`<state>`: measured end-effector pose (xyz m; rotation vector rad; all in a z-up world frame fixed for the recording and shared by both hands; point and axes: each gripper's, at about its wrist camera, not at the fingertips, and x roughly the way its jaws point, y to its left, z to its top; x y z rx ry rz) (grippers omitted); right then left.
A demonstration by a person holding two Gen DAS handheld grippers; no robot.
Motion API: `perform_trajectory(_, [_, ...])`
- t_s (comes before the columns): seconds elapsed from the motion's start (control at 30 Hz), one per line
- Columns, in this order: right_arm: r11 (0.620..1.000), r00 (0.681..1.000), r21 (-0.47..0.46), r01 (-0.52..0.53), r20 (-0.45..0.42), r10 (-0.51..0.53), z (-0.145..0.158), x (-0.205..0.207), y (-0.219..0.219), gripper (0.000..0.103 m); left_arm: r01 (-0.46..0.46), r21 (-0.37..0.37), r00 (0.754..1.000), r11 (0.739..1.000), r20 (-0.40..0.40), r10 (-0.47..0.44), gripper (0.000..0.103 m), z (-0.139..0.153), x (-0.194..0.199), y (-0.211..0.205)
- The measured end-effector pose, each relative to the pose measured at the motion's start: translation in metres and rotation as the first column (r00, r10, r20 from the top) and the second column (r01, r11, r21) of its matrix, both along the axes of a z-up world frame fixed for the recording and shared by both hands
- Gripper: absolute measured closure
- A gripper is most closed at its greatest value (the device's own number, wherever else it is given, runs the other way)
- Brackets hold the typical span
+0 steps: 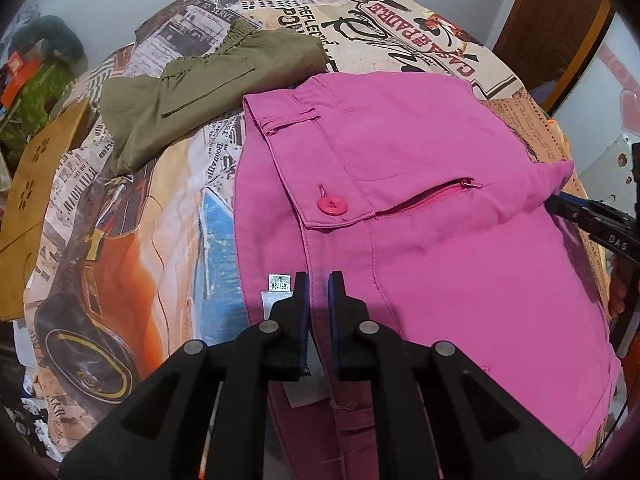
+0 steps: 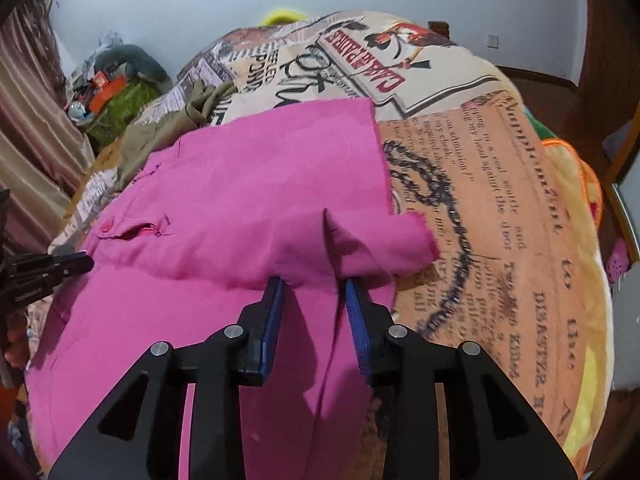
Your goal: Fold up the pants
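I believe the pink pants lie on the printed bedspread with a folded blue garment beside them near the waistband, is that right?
Not quite: the garment beside the pink pants is olive green, not blue, as the left wrist view shows. The pants do lie on the printed bedspread.

The pants (image 1: 420, 208) are bright magenta pink all over, with a matching pink button (image 1: 332, 205) and a pink zipper (image 1: 424, 196). A second garment (image 1: 208, 92) toward the bed's far left edge is plain olive green. The bedspread (image 2: 500, 216) is a collage print: newspaper text on tan and cream, red lettering, and an orange car with a yellow-ringed wheel. Both grippers (image 1: 318, 292) (image 2: 314, 292) are black with blue pads (image 2: 356, 316).
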<state>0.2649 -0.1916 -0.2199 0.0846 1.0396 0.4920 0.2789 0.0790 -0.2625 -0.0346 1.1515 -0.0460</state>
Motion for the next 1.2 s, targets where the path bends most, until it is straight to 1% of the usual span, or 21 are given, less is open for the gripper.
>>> perform_trajectory(0.03, [1.000,1.000,0.012,-0.010,0.000,0.010,-0.002,0.002,0.004,0.074,-0.002,-0.006,1.000,1.000,-0.001,0.002,0.096,0.000,0.001,0.001])
perform_trajectory(0.07, [1.000,1.000,0.013,-0.016,-0.003,0.016,-0.003,0.003,0.006,0.077,-0.003,-0.008,1.000,1.000,-0.002,0.003,0.096,0.000,0.001,0.001])
perform_trajectory(0.1, [1.000,1.000,0.009,-0.024,-0.002,0.024,-0.004,0.003,0.008,0.091,-0.003,-0.006,1.000,1.000,-0.001,0.003,0.096,0.000,0.002,0.001])
perform_trajectory(0.13, [0.999,0.999,0.008,-0.040,-0.001,0.040,-0.005,0.002,0.011,0.095,-0.008,0.007,1.000,1.000,0.004,0.008,0.096,0.001,0.002,0.001])
perform_trajectory(0.23, [0.997,0.997,-0.039,-0.066,0.034,0.068,-0.002,-0.003,0.017,0.096,-0.020,0.067,0.999,0.998,0.034,0.018,0.097,0.004,0.001,-0.003])
perform_trajectory(0.3, [0.994,0.995,-0.085,-0.074,0.065,0.080,0.001,-0.008,0.018,0.097,-0.021,0.089,0.999,0.996,0.044,0.017,0.097,0.004,0.000,-0.004])
perform_trajectory(0.43, [0.989,0.991,-0.122,-0.084,0.095,0.096,0.003,-0.016,0.017,0.097,-0.016,0.106,0.999,0.994,0.040,0.011,0.096,-0.004,0.000,-0.004])
perform_trajectory(0.53, [0.989,0.993,-0.125,-0.081,0.072,0.090,-0.004,-0.014,0.016,0.097,-0.012,0.120,0.999,0.993,0.039,0.007,0.096,-0.004,0.000,-0.006])
perform_trajectory(0.63, [0.986,0.993,-0.146,-0.087,0.070,0.098,-0.001,-0.015,0.019,0.096,0.000,0.105,1.000,0.994,0.024,-0.003,0.096,0.002,-0.001,-0.004])
perform_trajectory(0.73, [0.985,0.993,-0.150,-0.087,0.061,0.097,0.005,-0.021,0.018,0.093,-0.010,0.078,0.999,0.997,0.040,0.007,0.095,0.016,-0.004,0.003])
perform_trajectory(0.77, [0.985,0.994,-0.156,-0.079,0.061,0.090,0.007,-0.023,0.016,0.092,-0.014,0.070,0.999,0.997,0.052,0.010,0.094,0.022,-0.004,0.006])
perform_trajectory(0.83, [0.984,0.995,-0.169,-0.063,0.068,0.076,0.012,-0.026,0.011,0.091,-0.033,0.057,0.997,0.998,0.077,0.028,0.087,0.033,-0.003,0.013])
perform_trajectory(0.9, [0.985,0.996,-0.168,-0.048,0.070,0.060,0.018,-0.027,0.007,0.087,-0.059,0.045,0.993,0.997,0.104,0.054,0.068,0.043,0.001,0.021])
perform_trajectory(0.97, [0.988,0.995,-0.154,-0.033,0.088,0.047,0.028,-0.027,0.000,0.085,-0.077,0.036,0.989,0.996,0.131,0.071,0.059,0.050,0.007,0.026])
perform_trajectory(1.03, [0.989,0.992,-0.147,-0.015,0.121,0.033,0.038,-0.025,-0.007,0.077,-0.090,0.039,0.985,0.995,0.148,0.084,0.059,0.054,0.016,0.031])
perform_trajectory(1.1, [0.990,0.987,-0.138,0.009,0.158,0.013,0.049,-0.021,-0.012,0.064,-0.094,0.029,0.985,0.995,0.145,0.089,0.059,0.054,0.027,0.034])
perform_trajectory(1.13, [0.992,0.984,-0.125,0.019,0.179,0.004,0.054,-0.017,-0.015,0.062,-0.095,0.020,0.986,0.995,0.140,0.091,0.059,0.053,0.032,0.035])
perform_trajectory(1.2, [0.993,0.981,-0.115,0.032,0.192,-0.010,0.059,-0.008,-0.018,0.055,-0.095,0.001,0.988,0.995,0.124,0.094,0.059,0.048,0.044,0.036])
